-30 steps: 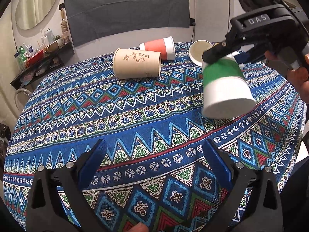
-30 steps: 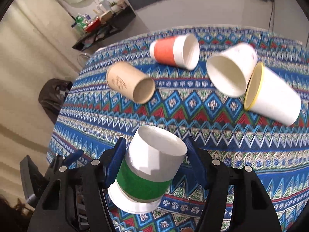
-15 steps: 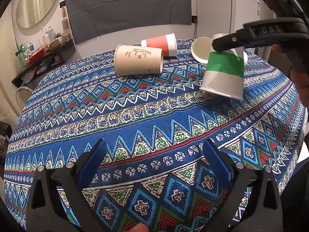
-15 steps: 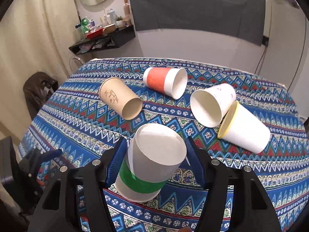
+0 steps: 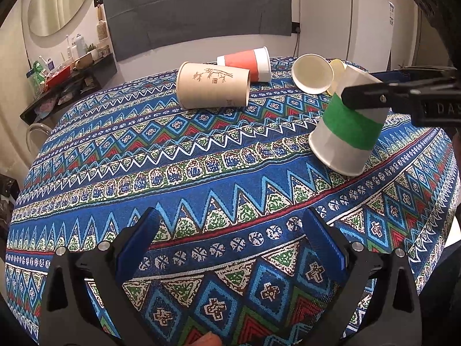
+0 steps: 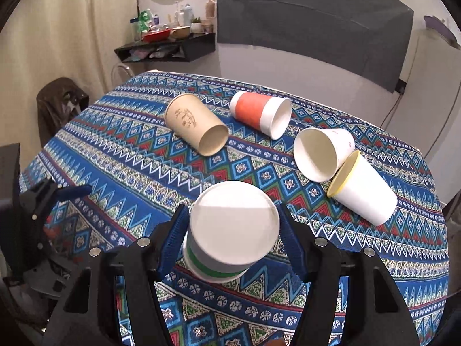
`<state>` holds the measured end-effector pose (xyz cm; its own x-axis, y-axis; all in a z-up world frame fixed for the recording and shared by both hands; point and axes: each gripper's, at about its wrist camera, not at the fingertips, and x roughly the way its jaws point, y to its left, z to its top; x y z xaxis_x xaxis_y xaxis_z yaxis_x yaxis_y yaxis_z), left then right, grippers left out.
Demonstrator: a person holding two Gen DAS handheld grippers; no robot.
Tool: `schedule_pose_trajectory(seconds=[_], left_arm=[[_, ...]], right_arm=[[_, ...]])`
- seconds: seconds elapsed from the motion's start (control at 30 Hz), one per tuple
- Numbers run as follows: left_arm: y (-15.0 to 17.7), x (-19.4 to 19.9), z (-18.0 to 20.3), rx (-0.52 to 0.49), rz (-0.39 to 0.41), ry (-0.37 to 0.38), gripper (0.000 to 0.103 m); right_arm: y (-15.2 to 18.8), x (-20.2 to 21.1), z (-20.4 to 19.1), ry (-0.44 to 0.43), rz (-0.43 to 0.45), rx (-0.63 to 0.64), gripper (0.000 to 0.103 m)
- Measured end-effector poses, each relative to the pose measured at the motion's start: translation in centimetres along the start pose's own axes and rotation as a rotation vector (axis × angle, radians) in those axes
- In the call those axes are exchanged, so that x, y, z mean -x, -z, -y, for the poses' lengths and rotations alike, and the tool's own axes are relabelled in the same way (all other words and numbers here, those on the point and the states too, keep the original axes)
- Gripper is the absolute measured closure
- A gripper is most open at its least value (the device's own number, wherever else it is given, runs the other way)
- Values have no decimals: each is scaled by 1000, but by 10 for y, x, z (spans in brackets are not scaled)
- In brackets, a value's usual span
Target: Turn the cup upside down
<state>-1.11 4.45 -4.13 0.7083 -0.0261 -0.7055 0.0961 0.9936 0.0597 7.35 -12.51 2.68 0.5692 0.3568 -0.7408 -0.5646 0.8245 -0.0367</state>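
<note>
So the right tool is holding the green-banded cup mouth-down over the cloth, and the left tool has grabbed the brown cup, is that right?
Not quite. The left tool is open and holds nothing; the brown cup lies on its side farther back on the tablecloth, as the left wrist view shows. The rest stands: the right tool grips the green-banded cup mouth-down.
</note>
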Motion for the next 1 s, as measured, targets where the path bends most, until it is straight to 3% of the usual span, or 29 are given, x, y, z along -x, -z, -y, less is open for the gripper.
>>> schedule_pose_trajectory(seconds=[0.07, 0.2, 0.27, 0.47, 0.67, 0.9, 1.0], left_arm=[[0, 0, 2, -8, 1, -2, 6], [1, 0, 4, -20, -4, -3, 6], [1, 1, 5, -20, -6, -4, 6], [1, 1, -2, 14, -9, -23, 6], [1, 1, 2, -10, -7, -53, 6], [0, 5, 14, -57, 21, -140, 6], [-3, 9, 19, -58, 26, -126, 6]], right_arm=[[3, 1, -2, -3, -1, 9, 42], [7, 5, -5, -1, 12, 6, 23], [9, 10, -6, 6, 28, 9, 19], [18, 20, -4, 17, 55, -9, 16], [37, 27, 7, 42, 86, -58, 13], [53, 30, 14, 80, 113, -68, 12], [59, 31, 16, 98, 114, -57, 12]])
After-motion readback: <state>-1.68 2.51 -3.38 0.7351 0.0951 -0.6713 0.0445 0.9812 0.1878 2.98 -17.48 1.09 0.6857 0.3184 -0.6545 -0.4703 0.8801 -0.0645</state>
